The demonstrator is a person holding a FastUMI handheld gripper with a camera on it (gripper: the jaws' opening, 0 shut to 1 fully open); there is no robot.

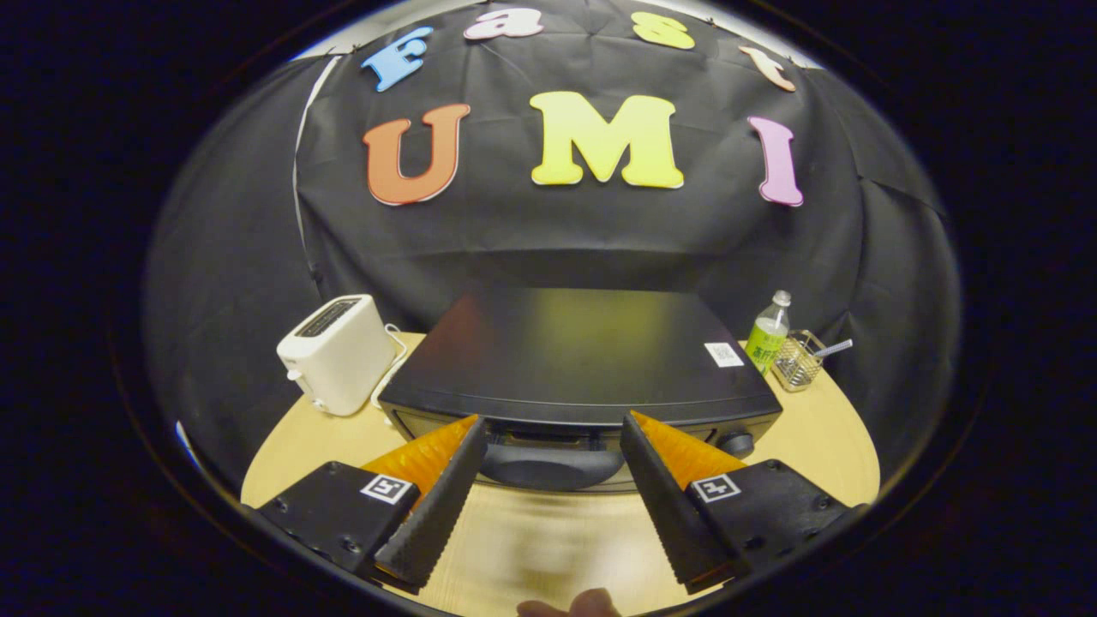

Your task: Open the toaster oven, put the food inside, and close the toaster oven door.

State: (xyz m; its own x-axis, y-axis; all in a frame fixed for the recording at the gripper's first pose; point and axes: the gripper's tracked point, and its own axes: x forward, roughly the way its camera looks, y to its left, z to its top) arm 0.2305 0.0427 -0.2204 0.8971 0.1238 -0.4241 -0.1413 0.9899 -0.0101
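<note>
A black toaster oven (574, 356) stands on the round wooden table (814, 446), seen from above and in front. Its dark door handle (548, 467) runs along the top of the door, just ahead of my fingers and between them. My gripper (553, 428) is open, with one fingertip on each side of the handle and nothing pressed between them. A knob (735, 443) shows at the oven's front right corner. The door looks closed. I cannot make out the food.
A white slot toaster (338, 353) with its cord sits left of the oven. Behind the oven's right corner stand a green-labelled bottle (768, 336) and a small wire basket (797, 360). A fingertip (570, 605) shows at the table's near edge.
</note>
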